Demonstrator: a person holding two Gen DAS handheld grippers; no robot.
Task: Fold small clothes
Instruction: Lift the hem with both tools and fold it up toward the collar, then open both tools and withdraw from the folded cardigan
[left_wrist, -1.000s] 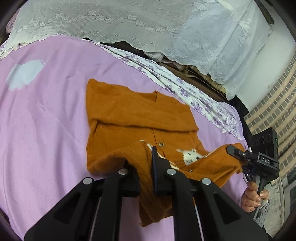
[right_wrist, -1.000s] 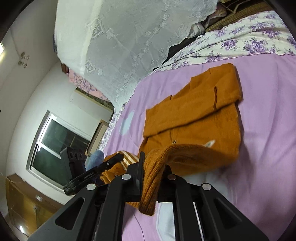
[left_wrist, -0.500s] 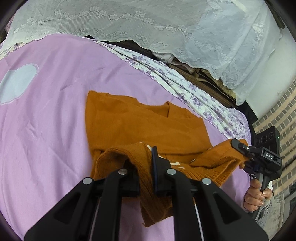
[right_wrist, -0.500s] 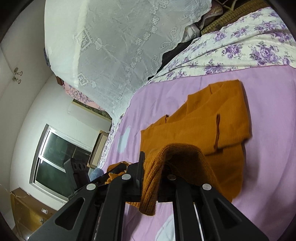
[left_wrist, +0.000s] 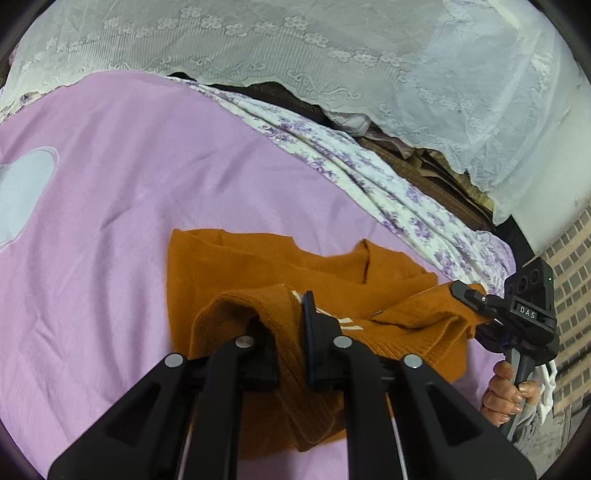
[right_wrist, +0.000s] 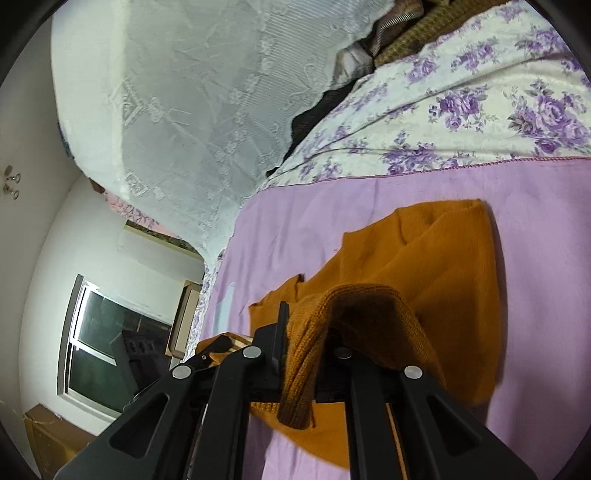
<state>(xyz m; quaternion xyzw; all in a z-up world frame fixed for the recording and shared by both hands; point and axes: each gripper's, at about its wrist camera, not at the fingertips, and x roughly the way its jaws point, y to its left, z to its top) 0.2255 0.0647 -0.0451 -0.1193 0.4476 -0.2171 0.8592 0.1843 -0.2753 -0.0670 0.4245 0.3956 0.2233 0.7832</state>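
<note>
**Orange knit on lilac bedding**

The ribbed knitted cardigan (left_wrist: 236, 266) is burnt orange with cream stripes. The smooth bed sheet (left_wrist: 110, 184) is lilac with a pale blue patch. The floral quilt (right_wrist: 480, 110) is cream with purple roses. The lace curtain (left_wrist: 332, 55) is white.

Left gripper (left_wrist: 290, 325) clamps orange cardigan (left_wrist: 258, 266); right gripper (left_wrist: 467, 299) grips hem.
</note>
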